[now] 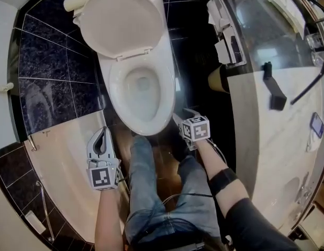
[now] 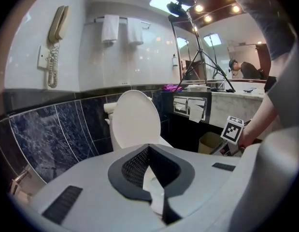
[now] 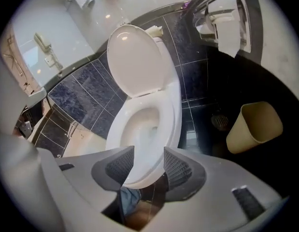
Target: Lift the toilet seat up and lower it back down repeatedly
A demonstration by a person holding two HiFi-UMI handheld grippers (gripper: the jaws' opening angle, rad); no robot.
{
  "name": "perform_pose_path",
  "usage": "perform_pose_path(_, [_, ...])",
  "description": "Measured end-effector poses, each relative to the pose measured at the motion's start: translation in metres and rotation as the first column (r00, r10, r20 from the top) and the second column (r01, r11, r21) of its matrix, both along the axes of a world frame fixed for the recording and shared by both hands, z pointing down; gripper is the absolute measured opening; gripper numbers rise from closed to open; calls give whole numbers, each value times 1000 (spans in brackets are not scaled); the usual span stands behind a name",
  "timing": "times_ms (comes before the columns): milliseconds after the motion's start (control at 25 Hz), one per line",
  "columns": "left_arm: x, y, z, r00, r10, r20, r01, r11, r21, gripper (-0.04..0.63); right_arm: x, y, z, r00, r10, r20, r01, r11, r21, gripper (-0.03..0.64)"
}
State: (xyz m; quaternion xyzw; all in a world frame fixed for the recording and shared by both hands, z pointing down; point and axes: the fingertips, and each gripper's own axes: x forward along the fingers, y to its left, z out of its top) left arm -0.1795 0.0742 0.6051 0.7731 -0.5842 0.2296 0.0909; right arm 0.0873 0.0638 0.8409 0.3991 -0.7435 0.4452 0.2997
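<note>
Jaws of right gripper [image 3: 149, 151] gape wide, empty.

No legible word, brand name or number is showing in any view; the only printed signs are appearing as black-and-white square patterns on the left marker cube [image 1: 100, 177] and the right marker cube [image 1: 196, 129]; these patterns are carrying no letters or digits.
</note>
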Motion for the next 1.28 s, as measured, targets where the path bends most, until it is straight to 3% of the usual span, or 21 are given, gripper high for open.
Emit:
perform_pose_path(160, [-3, 1, 27, 1000, 19, 22, -19, 1000, -2, 0, -2, -2, 31, 992, 92, 89, -87, 995, -58, 213])
perform_pose_path(400, [-1, -2, 48, 999, 37, 26, -36, 999, -25, 0, -11, -5, 72, 941, 253, 227, -213, 959, -185, 213])
perform_pose_path(720, [-2, -6, 83, 999, 38, 15, -37, 997, -69, 0, -14, -14, 116, 870, 408, 277, -326, 898, -296, 213])
perform_pose_path(960, [-6, -8, 96, 999, 32, 5, -32, 995, -95, 0, -21, -18, 115, 866, 390, 311, -301, 906, -298, 176])
perform_pose_path(1280, [-2, -11, 109, 999, 39, -4, -40, 993, -114, 0, -20, -20, 111, 841, 436, 321, -339, 887, -315, 124])
